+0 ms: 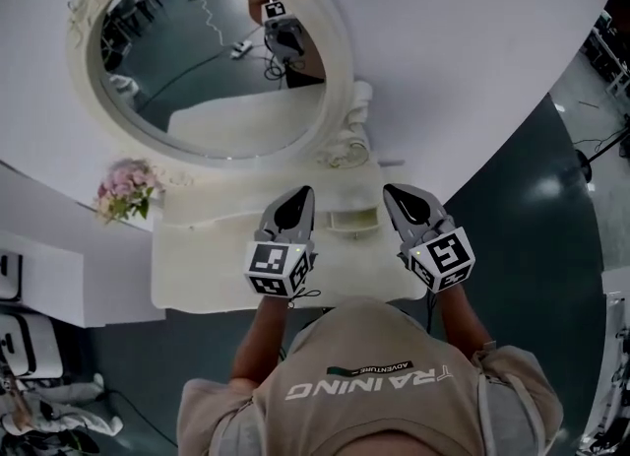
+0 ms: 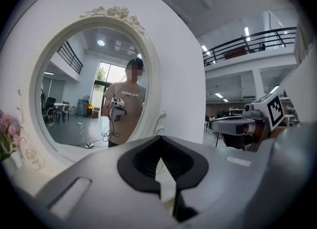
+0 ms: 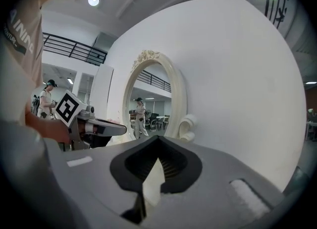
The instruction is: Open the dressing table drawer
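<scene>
While hovering side by side above the cream counter [image 1: 197, 267] before the oval mirror [image 1: 197, 70], the left claw [image 1: 301, 196] and right claw [image 1: 398, 196] are both clenching shut on nothing.

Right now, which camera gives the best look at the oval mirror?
The left gripper view: the mirror faces it nearly head-on, filling the left half, carved frame and reflection clear. The head view sees it from steeply above, foreshortened. The right gripper view catches it sideways, as a narrow slice.

Bright, even light from ceiling lamps [image 3: 93, 0]; gripper views fisheye-warped with black corners
</scene>
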Demonstrator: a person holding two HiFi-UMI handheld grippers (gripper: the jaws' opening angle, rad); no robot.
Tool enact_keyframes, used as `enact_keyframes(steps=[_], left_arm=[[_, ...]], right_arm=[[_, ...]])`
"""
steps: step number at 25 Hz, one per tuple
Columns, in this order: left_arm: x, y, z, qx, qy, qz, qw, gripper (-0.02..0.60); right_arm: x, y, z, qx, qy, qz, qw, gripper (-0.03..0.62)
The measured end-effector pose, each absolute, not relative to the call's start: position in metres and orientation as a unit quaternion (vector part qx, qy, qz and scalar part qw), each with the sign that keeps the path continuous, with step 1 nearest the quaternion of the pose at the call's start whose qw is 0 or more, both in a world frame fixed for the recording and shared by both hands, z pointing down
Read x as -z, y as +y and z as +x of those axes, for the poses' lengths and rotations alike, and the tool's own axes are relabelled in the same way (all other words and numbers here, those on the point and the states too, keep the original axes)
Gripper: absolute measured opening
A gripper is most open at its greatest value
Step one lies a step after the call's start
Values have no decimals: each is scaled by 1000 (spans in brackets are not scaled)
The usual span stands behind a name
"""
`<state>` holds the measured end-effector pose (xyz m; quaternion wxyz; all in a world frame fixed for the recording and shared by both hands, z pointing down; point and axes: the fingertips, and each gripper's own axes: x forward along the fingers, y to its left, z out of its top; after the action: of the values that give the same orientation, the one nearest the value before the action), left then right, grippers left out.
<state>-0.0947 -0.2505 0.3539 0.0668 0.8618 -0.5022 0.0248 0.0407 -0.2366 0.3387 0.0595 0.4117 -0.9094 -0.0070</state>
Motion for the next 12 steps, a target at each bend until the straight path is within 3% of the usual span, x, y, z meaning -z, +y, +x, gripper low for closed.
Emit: enact_keyframes(steps=[12], left_arm=[[-326,-254,-101,-4,-530,848,22,18]], right_arm=[[-312,-240,44,39,-908,415,39,2]])
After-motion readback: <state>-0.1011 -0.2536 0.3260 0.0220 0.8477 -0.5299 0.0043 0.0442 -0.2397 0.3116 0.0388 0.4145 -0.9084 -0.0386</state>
